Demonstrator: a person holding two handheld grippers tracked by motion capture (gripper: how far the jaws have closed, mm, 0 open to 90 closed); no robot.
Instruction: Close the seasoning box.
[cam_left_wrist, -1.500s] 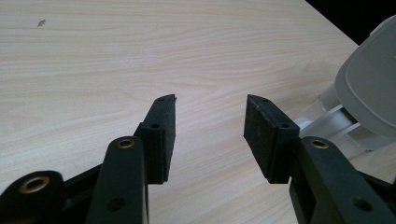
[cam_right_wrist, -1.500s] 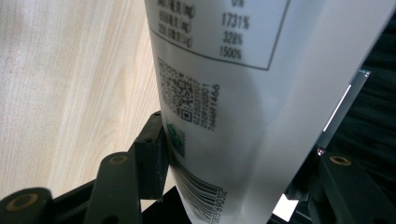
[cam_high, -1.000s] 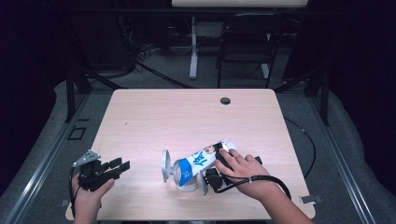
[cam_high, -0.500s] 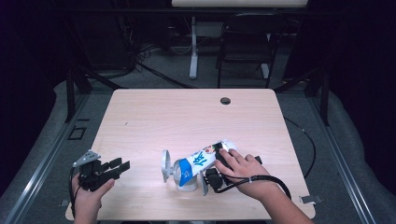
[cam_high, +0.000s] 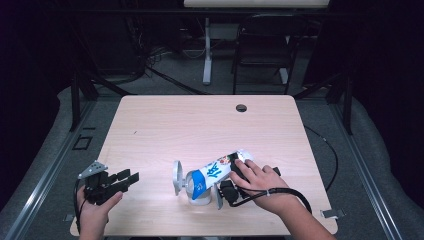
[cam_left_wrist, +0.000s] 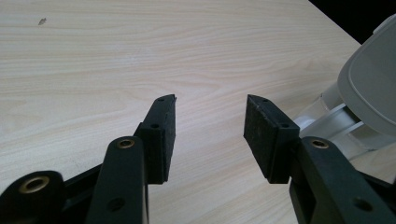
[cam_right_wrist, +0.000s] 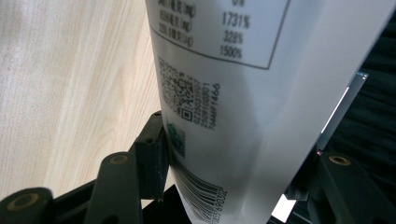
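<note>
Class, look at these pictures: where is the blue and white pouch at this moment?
In the high view the pouch lies near the table's front edge, right of centre, clamped in the right gripper with a white stand at its left end.

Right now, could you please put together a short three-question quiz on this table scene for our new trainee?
1. True or false: the left gripper has something between its jaws.
2. What is the right gripper closed on? A) a mug B) a white and blue pouch C) a cable
3. What is the dark round mark near the far edge of the table?

Key
1. False: the jaws stand open over bare wood.
2. B.
3. A hole in the tabletop.
</note>
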